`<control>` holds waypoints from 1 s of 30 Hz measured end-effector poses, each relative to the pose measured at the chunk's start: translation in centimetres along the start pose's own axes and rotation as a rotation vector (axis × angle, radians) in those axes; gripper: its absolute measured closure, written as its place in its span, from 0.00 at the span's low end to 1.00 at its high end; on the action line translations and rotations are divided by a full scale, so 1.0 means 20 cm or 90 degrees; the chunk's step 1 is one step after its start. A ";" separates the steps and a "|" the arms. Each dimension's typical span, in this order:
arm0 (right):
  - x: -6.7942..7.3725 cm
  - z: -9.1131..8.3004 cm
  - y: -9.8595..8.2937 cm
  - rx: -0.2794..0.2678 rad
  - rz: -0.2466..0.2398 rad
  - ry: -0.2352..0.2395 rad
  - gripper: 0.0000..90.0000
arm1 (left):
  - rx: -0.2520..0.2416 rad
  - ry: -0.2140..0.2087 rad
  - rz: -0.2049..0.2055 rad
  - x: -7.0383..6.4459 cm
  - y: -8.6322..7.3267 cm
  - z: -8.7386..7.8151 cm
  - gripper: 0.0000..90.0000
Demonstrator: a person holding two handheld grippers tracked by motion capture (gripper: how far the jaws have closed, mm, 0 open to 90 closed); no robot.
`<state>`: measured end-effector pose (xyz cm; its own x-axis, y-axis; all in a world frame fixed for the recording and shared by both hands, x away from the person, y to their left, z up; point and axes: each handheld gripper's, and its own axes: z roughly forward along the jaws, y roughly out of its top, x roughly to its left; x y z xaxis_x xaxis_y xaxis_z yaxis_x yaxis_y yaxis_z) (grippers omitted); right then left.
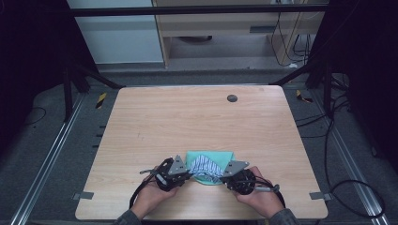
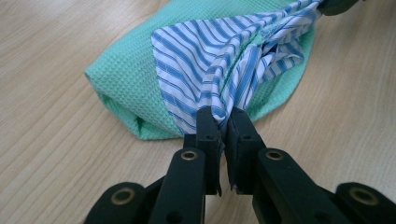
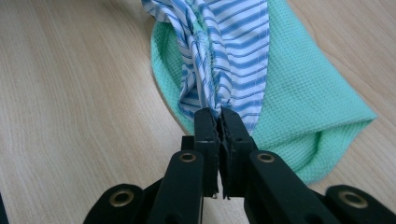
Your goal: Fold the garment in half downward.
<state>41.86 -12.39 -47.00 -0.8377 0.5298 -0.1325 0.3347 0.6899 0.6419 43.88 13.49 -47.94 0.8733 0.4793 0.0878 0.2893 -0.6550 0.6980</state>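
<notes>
1. Tabletop point(image 1: 197, 122) – pale wood-grain, seen from the high view; a small dark round disc point(image 1: 232, 98) sits near its far edge, well apart from everything else.
2. Green cloth point(image 1: 224, 157) – mint waffle-weave, folded, lying flat on the tabletop near the front edge, between the two hands. In the left gripper view it spreads out beyond and to the left of the fingers point(image 2: 126, 70); in the right gripper view it lies beyond and to the right point(image 3: 308, 107).
3. Striped cloth point(image 1: 205, 164) – blue & white, resting on top of the green cloth and pulled up into gathered folds at both ends. Stretched betw. the two grippers.
4. Left gripper point(image 1: 188, 174) – held in the person's left hand point(image 1: 151, 197) at the cloth's left side. Its fingers point(image 2: 208, 135) are clamped together on a bunched corner of the striped cloth point(image 2: 210, 65); the fabric runs straight into the tips – no gap visible.
5. Right gripper point(image 1: 222, 177) – in the right hand point(image 1: 263, 199), at the cloth's right side. Its fingers point(image 3: 205, 135) are likewise pinched tight on the opposite gathered end of the striped cloth point(image 3: 233, 51), fabric entering at the tips, green cloth just behind.
</notes>
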 end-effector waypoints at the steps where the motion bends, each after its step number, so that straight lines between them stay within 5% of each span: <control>1: 0.00 0.00 -0.01 0.000 -0.004 0.000 0.97 | 0.009 -0.002 0.007 0.00 0.00 0.00 0.94; 20: 0.03 0.02 -0.04 0.023 -0.020 0.017 0.98 | 0.029 -0.017 0.025 -0.03 -0.04 0.00 0.96; 30: 0.03 0.01 -0.03 0.024 -0.021 0.017 0.98 | 0.023 -0.029 0.010 -0.02 -0.05 -0.01 0.95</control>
<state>41.22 -12.41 -47.62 -0.8599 0.4929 -0.1326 0.3216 0.7250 0.6091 43.23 14.08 -48.60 0.8944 0.4426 0.0647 0.2896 -0.6833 0.6703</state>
